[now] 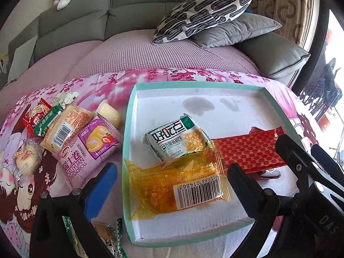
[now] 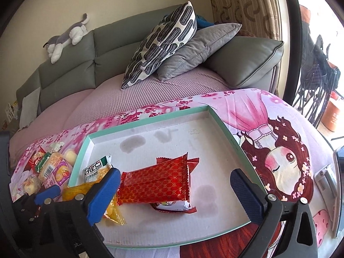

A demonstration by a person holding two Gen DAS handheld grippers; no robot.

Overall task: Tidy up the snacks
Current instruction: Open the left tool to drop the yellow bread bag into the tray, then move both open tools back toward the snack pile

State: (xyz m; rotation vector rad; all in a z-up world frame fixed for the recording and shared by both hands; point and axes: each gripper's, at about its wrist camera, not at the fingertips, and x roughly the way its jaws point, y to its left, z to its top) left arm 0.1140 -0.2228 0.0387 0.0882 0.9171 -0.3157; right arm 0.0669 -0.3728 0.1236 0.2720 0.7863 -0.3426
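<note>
A: Quick pass. What's in the box?

B: From my feeds, the shallow teal-rimmed box (image 1: 129,129) lies on the pink printed cloth (image 1: 120,81) over the surface. Inside it I count three packets for sure: a green-and-white biscuit packet (image 1: 176,139), an orange see-through packet (image 1: 178,189) with its barcode up, and a red patterned packet (image 2: 157,182). The orange one overlaps the lower edge of the biscuit packet.

A: Anything under the red one?

B: Yes, in the right wrist view it rests on another red-edged wrapper (image 2: 174,207), white face showing. Can't read what it is.

A: Grippers?

B: My left gripper (image 1: 172,185) is spread wide, hanging over the orange packet, pads off it. My right gripper (image 2: 175,191) is released too, fingers either side of the red packet, not pressing. Nothing held by either.

A: Still outside the box?

B: A pile to the left on the cloth: purple Swiss roll packet (image 1: 86,150), a tan packet with a barcode (image 1: 64,129), a green packet (image 1: 48,121), a red packet (image 1: 35,114), a pale yellow piece (image 1: 109,114) beside the box wall, and a clear-wrapped bun (image 1: 25,159). More wrappers lie under my left gripper, too hidden to name.

A: Box floor?

B: White, with grey stains (image 1: 197,105) near the far wall.
</note>
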